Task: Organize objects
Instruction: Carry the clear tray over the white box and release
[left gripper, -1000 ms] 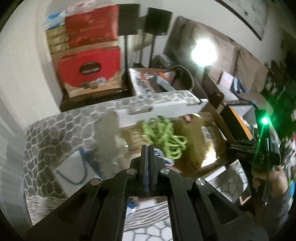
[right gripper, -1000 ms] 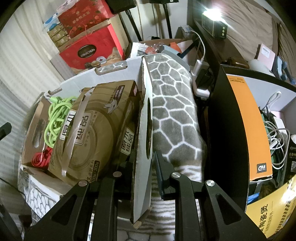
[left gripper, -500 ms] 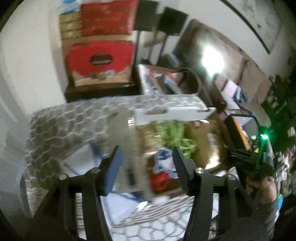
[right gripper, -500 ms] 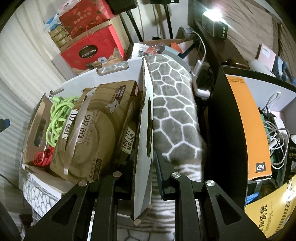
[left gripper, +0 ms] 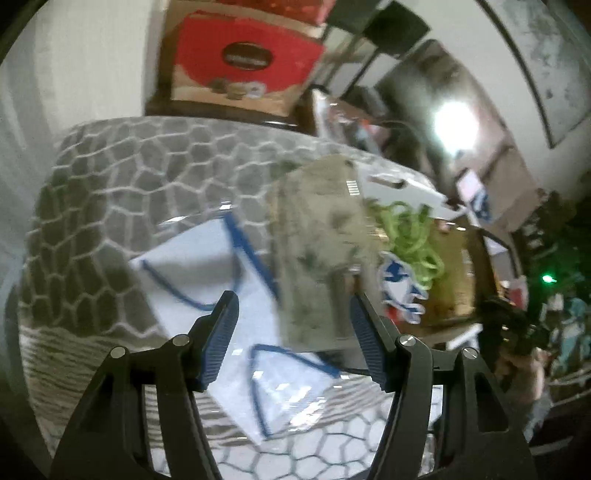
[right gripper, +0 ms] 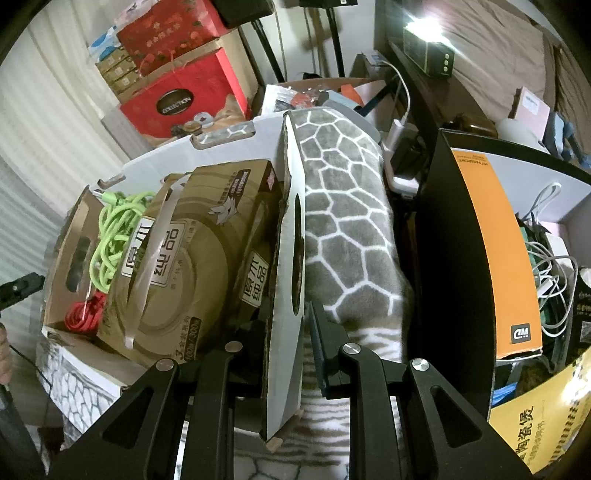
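Note:
An open cardboard box (right gripper: 207,146) sits on a grey patterned blanket (right gripper: 343,229). It holds a brown tissue pack (right gripper: 184,266), a green cable (right gripper: 118,229) and a red cable (right gripper: 83,315). My right gripper (right gripper: 284,321) is shut on the box's right flap (right gripper: 290,280). My left gripper (left gripper: 291,325) is open and empty above a clear plastic bag with blue lines (left gripper: 221,295), close to the box's near flap (left gripper: 321,251). The green cable (left gripper: 410,236) shows there too.
Red gift boxes (right gripper: 181,96) are stacked at the back left. A black and orange box (right gripper: 484,251) with white cables (right gripper: 550,258) stands close on the right. A lit lamp (right gripper: 424,29) stands on the dark side table.
My left gripper has gone from shut to wide open and has moved down and left toward the plastic bag. My right gripper holds the flap as before.

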Demonstrator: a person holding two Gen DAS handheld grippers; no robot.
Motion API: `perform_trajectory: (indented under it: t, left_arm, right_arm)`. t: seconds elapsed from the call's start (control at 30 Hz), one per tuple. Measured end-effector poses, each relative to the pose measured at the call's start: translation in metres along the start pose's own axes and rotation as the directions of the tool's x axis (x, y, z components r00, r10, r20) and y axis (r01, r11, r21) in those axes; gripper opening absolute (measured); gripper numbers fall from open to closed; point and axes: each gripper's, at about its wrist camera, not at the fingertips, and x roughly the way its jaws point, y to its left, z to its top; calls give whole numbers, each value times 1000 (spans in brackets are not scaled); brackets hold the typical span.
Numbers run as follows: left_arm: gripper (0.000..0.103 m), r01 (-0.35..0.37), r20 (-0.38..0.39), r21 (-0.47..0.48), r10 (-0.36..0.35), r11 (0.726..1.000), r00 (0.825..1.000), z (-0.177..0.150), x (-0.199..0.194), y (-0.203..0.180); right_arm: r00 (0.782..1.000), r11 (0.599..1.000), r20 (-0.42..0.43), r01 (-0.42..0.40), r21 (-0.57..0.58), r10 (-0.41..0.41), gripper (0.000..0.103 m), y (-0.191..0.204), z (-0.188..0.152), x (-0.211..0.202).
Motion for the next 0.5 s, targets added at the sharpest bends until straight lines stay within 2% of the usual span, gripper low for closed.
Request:
perform_trajectory:
  t: [0.23,0.33,0.4,0.5]
  left_arm:
    - [57,73,-17,48,-72,996,997,6,9,-32]
    - [44,73,-53,54,-70,996,996,6,21,-39]
    - [23,67,-69,50,-63,997,996,5,26,-41]
    - [13,52,-59,71,-48,996,997,3,27,-49]
  right_arm:
    - [1000,1000,-1,0,1,0,19,0,0,0]
    - [1000,1000,-2,0,-1,0,19,-1,0,-1]
    - [1000,1000,-2,-3,1,3,19,-1,0,0]
    - [1000,1000,0,-6,2,6,20,-2,0,0]
